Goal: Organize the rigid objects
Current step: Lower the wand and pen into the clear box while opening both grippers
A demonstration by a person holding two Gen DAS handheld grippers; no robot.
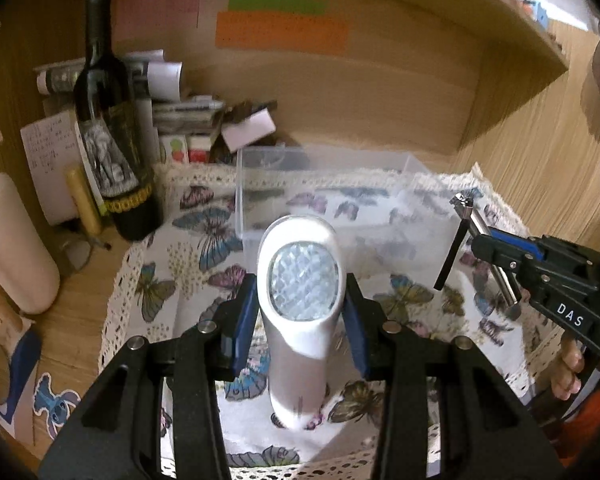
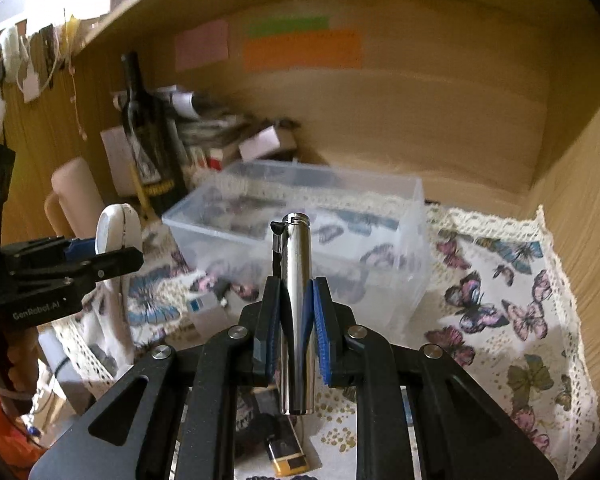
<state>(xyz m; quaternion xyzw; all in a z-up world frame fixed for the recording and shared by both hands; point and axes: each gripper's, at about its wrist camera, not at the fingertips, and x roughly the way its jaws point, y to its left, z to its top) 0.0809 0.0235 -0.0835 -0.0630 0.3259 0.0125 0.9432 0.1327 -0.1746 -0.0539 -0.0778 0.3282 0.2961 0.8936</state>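
Both grippers are hovering short of the clear box [image 2: 300, 216] — left gripper [image 1: 302, 312] clamping the white lamp [image 1: 300, 280], right gripper [image 2: 296, 320] pinching the chrome tube [image 2: 296, 300], which is looking slick enough to slip out.

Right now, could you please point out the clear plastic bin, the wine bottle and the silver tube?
clear plastic bin [image 2: 416, 200], right wrist view, far rim corner
wine bottle [image 1: 108, 152], left wrist view, label
silver tube [image 2: 296, 280], right wrist view, mid-body

A dark wine bottle [image 1: 114, 136] stands at the far left on the wooden desk [image 1: 76, 320]. Behind it lies a pile of papers and small boxes [image 1: 188, 116]. Pink, green and orange sticky notes [image 1: 280, 24] are stuck on the far wall. A white cloth with butterflies [image 2: 500, 304] covers the desk in the middle.
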